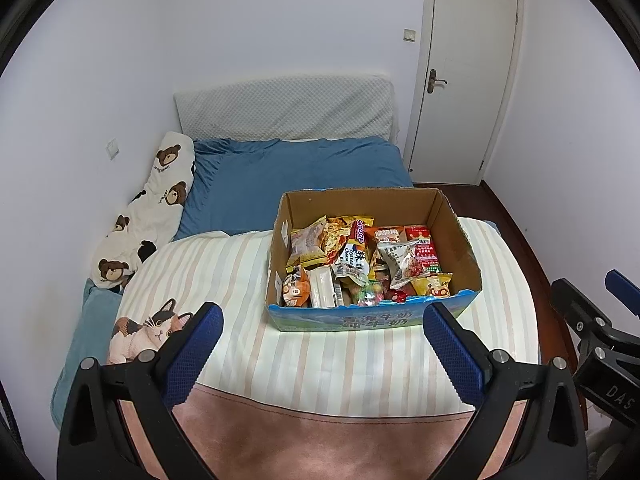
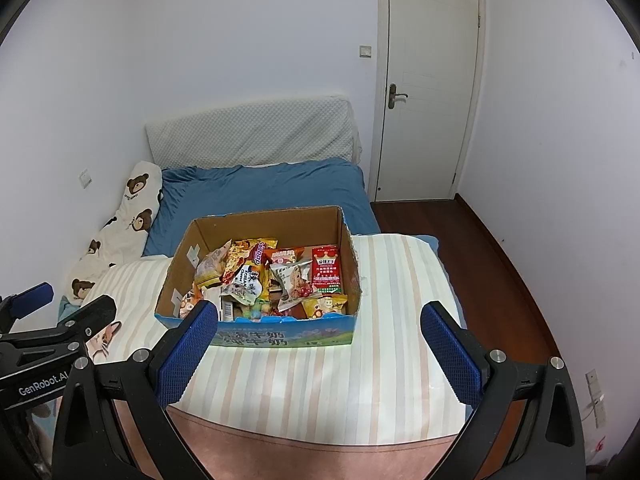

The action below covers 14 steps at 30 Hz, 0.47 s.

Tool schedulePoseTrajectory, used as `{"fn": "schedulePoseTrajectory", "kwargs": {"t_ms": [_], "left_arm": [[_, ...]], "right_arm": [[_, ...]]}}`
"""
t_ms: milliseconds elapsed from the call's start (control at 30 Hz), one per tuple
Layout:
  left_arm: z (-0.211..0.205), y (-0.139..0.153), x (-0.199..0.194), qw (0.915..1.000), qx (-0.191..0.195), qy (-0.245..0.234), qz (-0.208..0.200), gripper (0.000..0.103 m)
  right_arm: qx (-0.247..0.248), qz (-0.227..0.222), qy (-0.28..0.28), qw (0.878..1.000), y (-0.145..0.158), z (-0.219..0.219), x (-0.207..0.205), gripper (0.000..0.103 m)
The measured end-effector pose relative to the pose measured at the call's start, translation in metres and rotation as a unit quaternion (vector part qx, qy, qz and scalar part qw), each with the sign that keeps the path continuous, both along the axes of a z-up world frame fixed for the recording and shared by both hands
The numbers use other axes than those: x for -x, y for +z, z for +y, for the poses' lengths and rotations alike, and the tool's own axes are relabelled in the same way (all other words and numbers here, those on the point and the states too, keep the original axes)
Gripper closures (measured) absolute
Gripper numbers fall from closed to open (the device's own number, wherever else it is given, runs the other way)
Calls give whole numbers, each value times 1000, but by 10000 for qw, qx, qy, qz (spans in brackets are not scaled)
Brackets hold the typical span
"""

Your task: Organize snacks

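An open cardboard box with a blue printed front stands on a striped blanket on the bed; it also shows in the right wrist view. It is full of snack packets, among them a red packet and a yellow one. My left gripper is open and empty, a little short of the box's front. My right gripper is open and empty, near the box's front edge. The right gripper also shows at the right edge of the left wrist view; the left gripper shows at the left edge of the right wrist view.
The striped blanket has a cat print at its left. A bear-print pillow lies by the left wall, a blue sheet and a grey headboard cushion behind. A closed white door and a wooden floor are at the right.
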<state>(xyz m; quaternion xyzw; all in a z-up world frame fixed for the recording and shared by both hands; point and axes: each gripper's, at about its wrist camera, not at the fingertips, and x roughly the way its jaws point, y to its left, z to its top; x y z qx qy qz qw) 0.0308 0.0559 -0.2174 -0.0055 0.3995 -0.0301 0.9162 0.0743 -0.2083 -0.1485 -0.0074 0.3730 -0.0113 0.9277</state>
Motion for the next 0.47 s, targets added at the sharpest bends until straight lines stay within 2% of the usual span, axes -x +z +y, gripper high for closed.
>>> {"fn": "schedulePoseTrajectory", "kwargs": {"t_ms": [467], "left_arm": [[0,1,4,9999,-67,-42,-87,0]], "right_arm": [[16,-26,-32,10000,0,-2,4,0]]}}
